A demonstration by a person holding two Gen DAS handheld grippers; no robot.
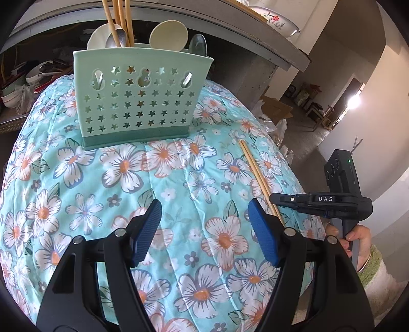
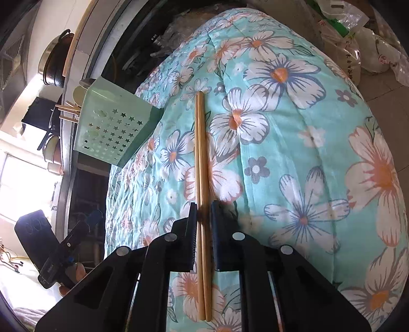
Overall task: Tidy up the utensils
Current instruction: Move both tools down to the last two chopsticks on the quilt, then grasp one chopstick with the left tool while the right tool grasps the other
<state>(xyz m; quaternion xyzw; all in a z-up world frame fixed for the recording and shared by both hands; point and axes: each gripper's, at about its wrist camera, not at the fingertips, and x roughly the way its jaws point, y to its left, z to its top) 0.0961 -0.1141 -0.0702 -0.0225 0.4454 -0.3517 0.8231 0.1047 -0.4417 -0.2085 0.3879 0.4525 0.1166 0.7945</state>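
A mint green utensil holder [image 1: 138,98] with star holes stands at the far side of the floral cloth [image 1: 179,178]. It holds chopsticks [image 1: 120,23], spoons and pale ladles. It also shows in the right wrist view [image 2: 112,122]. A pair of wooden chopsticks [image 2: 202,158] lies on the cloth; in the left wrist view it [image 1: 255,168] lies to the right. My right gripper [image 2: 203,212] is shut on this pair near its middle. My left gripper [image 1: 204,229] is open and empty above the cloth, in front of the holder.
A concrete shelf edge [image 1: 230,28] runs behind the holder, with bowls and dishes [image 1: 30,76] beneath it at left. Plastic bags [image 2: 358,38] lie beyond the cloth on the right. The cloth drops off on the right side.
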